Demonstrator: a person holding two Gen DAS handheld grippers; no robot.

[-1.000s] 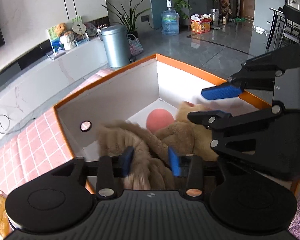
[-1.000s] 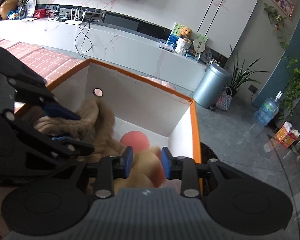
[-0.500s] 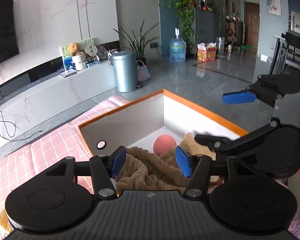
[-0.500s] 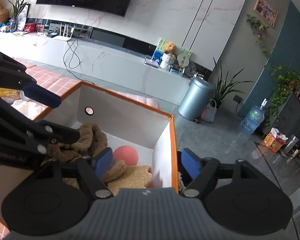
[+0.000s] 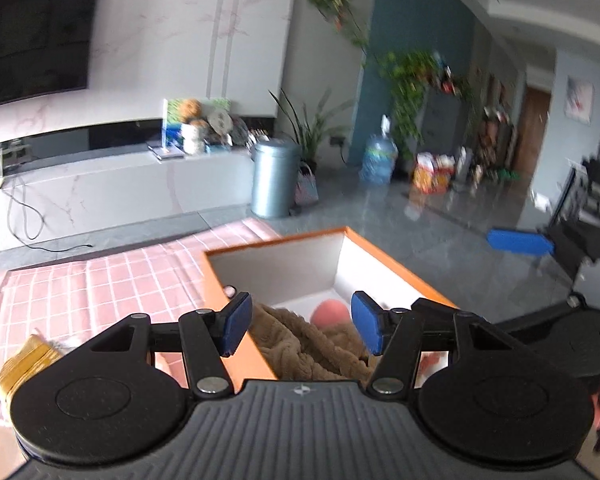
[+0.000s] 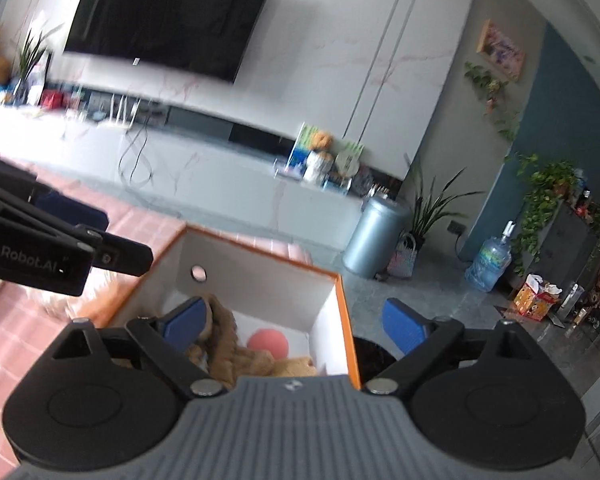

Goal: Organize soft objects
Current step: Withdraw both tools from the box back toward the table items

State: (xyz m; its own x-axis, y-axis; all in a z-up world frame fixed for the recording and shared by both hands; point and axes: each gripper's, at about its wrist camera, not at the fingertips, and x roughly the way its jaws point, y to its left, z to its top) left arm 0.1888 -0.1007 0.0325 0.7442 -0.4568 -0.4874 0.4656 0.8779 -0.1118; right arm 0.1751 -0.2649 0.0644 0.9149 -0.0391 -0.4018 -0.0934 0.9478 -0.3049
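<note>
Jaws apart, television point(image 6: 168, 20) whole only right view

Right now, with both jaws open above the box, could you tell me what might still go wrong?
1. The tan plush lies heaped against the orange-rimmed box wall; it may spring up or spill.
2. The left gripper and right gripper are close together; they could collide.
3. The pink ball sits loose and could roll.
</note>
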